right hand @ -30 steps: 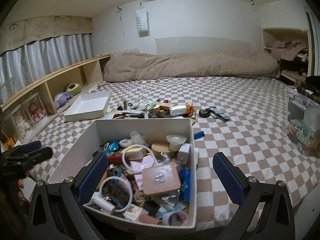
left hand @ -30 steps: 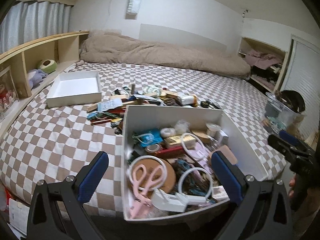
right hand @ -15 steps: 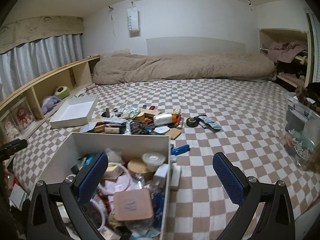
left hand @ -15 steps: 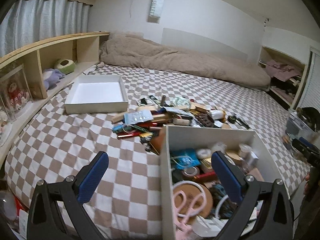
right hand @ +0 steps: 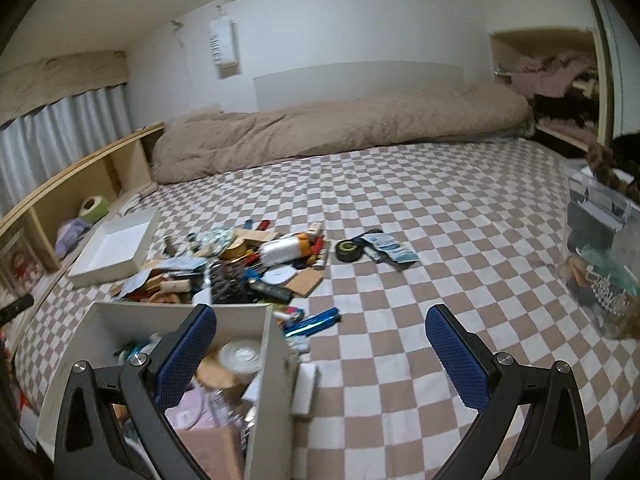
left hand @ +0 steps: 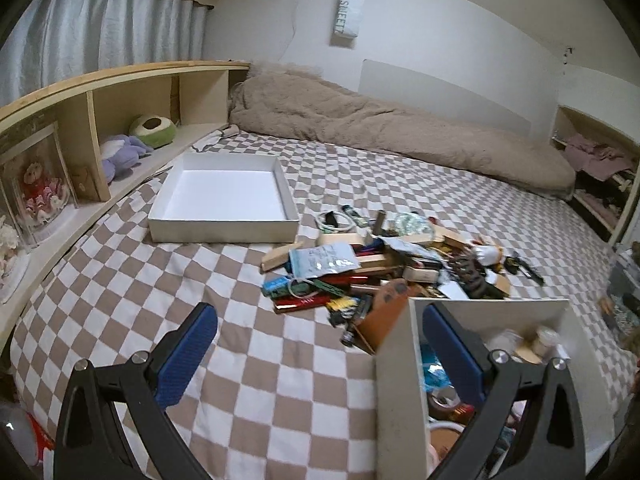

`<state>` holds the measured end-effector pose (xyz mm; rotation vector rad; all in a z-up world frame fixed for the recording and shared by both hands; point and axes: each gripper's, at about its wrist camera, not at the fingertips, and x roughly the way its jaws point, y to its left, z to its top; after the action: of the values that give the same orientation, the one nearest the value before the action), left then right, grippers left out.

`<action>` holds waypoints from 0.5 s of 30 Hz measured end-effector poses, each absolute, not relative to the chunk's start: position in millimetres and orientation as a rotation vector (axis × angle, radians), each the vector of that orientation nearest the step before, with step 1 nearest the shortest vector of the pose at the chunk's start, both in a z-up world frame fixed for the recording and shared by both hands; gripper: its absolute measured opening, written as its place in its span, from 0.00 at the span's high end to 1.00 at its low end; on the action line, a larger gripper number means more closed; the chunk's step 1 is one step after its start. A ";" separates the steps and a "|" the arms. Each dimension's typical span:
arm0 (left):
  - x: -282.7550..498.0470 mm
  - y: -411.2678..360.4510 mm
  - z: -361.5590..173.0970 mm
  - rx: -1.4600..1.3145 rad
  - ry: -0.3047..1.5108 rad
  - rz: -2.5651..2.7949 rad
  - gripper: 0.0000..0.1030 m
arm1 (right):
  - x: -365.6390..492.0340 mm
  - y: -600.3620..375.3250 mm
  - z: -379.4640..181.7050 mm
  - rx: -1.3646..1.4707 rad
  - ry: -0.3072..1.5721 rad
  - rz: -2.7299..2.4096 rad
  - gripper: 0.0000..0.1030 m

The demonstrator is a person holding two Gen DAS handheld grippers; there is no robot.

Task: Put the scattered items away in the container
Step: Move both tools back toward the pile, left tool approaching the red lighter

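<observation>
Scattered items (left hand: 384, 268) lie in one loose heap on the checked bed cover (left hand: 224, 304), just beyond the far wall of the full white container (left hand: 400, 360). Two white boxes are in sight: that container, near the foot of the bed and crowded with small things, and one shallow tray (left hand: 224, 204), bare inside, standing well apart toward the wooden shelf (left hand: 80, 120).

From the right wrist view the heap (right hand: 248, 264) holds too many overlapping pieces to count. Four things lie clear of it: one black tape roll (right hand: 348, 250), one pale blue packet (right hand: 390, 250) just beside the roll, one shiny blue lighter (right hand: 314, 322) near the container's corner (right hand: 272, 320), and one white block (right hand: 306, 388) against its outer side wall.

One left hand-held gripper (left hand: 320, 352) hangs with its two blue pads spread wide and nothing between them; one pad is over the bed cover, the other over the container's interior. One right hand-held gripper (right hand: 320, 354) is likewise spread apart and holds nothing, straddling the container's right wall.

One rolled brown duvet (left hand: 380, 128) lies along the head of the bed. On the shelf sit two soft toys, one green (left hand: 154, 130) and one purple (left hand: 120, 152).
</observation>
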<state>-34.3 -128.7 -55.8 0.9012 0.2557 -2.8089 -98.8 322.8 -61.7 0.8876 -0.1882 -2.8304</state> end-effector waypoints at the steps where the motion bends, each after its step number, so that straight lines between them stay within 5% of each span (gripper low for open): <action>1: -39.0 -131.7 -59.6 0.904 0.259 -2.802 0.00 | -102.4 325.2 -64.6 0.894 -0.198 -2.833 0.00; 15: -91.3 -171.1 -119.5 0.991 0.355 -2.696 0.00 | -169.9 353.4 -140.3 1.207 -0.378 -2.826 0.00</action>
<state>-91.3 -171.1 -119.5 0.9908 0.3554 -2.6959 -169.9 353.4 -140.3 1.2070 -0.3785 -2.8258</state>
